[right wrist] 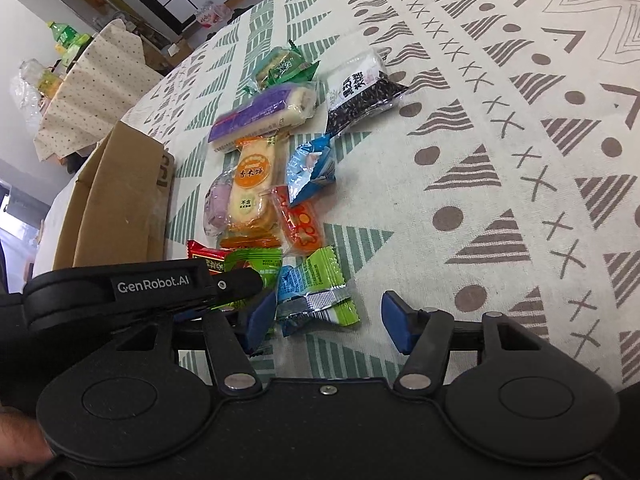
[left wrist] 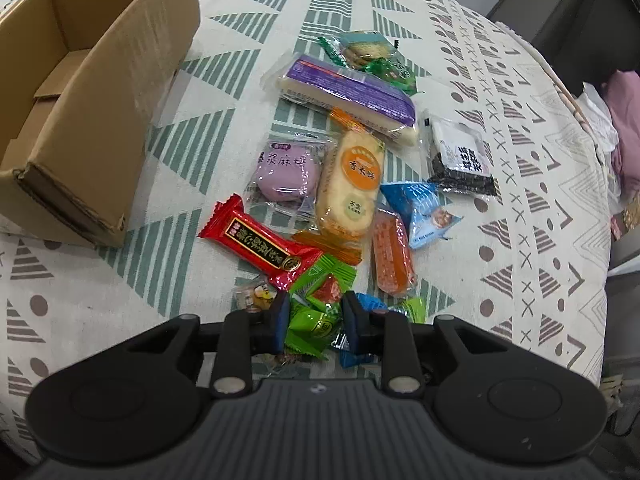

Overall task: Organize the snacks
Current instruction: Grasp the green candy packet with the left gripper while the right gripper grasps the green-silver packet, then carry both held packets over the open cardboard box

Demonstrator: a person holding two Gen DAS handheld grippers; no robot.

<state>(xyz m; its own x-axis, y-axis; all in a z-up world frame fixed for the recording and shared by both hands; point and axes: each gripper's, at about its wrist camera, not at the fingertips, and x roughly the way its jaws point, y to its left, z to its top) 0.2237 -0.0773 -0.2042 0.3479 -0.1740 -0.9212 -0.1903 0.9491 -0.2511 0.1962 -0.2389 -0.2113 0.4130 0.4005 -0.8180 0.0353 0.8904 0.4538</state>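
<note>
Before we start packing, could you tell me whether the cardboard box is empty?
Empty where visible: the cardboard box shows only bare floor.

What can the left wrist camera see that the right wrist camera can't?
Only the left wrist view shows the inside of the cardboard box, a small yellow candy and the left gripper pinching a green candy wrapper.

Only the right wrist view shows the right gripper open over a blue-and-green wrapped candy, plus green bottles in the room behind.

Both show the purple cake bar, orange rice cracker pack, black seed packet and patterned tablecloth.
</note>
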